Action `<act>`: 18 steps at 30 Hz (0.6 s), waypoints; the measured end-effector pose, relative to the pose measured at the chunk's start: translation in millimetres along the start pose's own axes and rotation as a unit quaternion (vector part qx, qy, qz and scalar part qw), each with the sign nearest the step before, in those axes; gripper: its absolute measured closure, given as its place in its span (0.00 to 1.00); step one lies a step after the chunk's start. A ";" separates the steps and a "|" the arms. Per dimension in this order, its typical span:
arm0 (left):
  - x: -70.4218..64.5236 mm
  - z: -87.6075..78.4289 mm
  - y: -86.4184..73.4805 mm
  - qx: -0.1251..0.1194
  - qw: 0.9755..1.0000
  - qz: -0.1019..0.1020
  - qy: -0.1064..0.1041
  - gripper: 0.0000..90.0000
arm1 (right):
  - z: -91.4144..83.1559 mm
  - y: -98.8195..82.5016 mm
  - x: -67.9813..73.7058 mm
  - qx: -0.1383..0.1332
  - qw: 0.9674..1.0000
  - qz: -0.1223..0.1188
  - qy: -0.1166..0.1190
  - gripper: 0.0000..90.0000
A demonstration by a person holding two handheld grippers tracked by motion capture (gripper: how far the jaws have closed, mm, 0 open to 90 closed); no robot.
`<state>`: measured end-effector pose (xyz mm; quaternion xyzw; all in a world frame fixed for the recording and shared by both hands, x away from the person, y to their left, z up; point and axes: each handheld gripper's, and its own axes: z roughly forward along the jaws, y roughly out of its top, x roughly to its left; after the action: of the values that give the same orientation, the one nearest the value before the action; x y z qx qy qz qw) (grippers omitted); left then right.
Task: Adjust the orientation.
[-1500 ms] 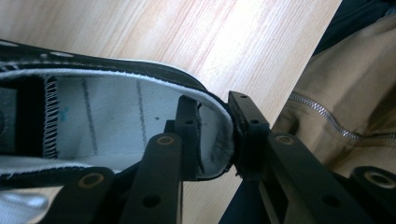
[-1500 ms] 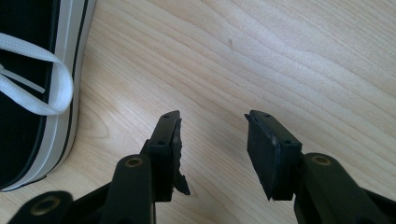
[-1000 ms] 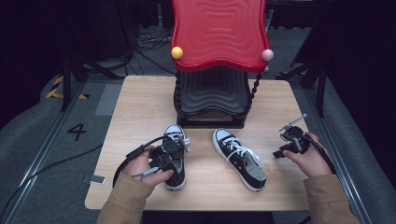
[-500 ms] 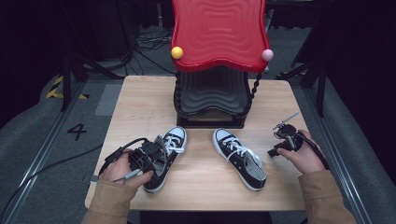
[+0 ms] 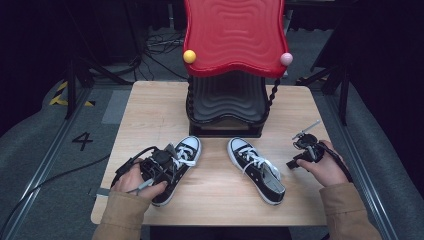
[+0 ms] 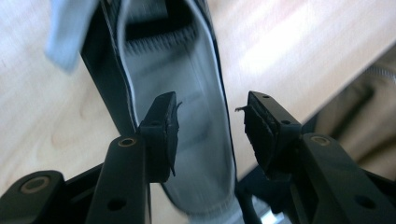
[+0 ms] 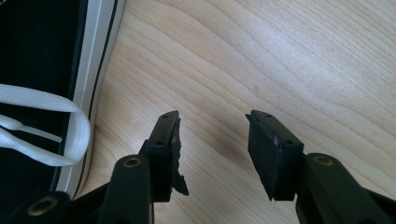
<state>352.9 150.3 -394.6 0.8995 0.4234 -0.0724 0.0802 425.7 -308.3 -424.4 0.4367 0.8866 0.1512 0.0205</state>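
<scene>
Two black canvas sneakers with white laces and toe caps lie on the wooden table point(image 5: 150, 110). The left sneaker point(image 5: 184, 156) is angled with its toe up and to the right; the right sneaker point(image 5: 256, 169) points its toe up and to the left. My left gripper point(image 5: 170, 169) sits over the left sneaker's heel opening. In the left gripper view its jaws point(image 6: 210, 126) have just been opening; one is above the grey insole point(image 6: 191, 140), the other outside the collar, neither pressing. My right gripper point(image 5: 301, 152) point(image 7: 212, 140) stands open over bare wood beside the right sneaker point(image 7: 42, 70).
A black ribbed stand point(image 5: 227, 105) with a red wavy top point(image 5: 232, 35) occupies the table's back middle, with a yellow ball point(image 5: 189, 56) and a pink ball point(image 5: 286, 59) at its corners. Cables trail off the table's left side. Dark floor surrounds the table.
The left sneaker has swung from pointing straight back to a slant, its heel carried left with my left hand. The right hand and right sneaker have stayed put.
</scene>
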 end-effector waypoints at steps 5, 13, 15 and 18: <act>0.8 15.8 2.2 -0.015 1.000 -0.007 0.006 0.68 | 0.0 -1.3 -0.4 -0.002 1.000 0.005 -0.001 0.60; 3.4 34.2 3.9 -0.044 0.999 -0.027 -0.006 0.80 | 1.1 -2.2 0.8 -0.003 1.000 0.006 -0.004 0.60; 4.8 39.4 6.5 -0.035 0.999 -0.036 -0.016 0.82 | 1.1 -2.5 1.0 -0.004 1.000 0.006 -0.003 0.60; 4.7 40.3 8.6 -0.034 0.998 -0.047 -0.011 0.82 | 1.2 -3.0 1.0 -0.005 1.000 0.007 -0.004 0.59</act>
<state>360.0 140.1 -434.3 0.8744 0.4666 -0.0718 0.1119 422.9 -309.0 -426.3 0.4435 0.8827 0.1536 0.0252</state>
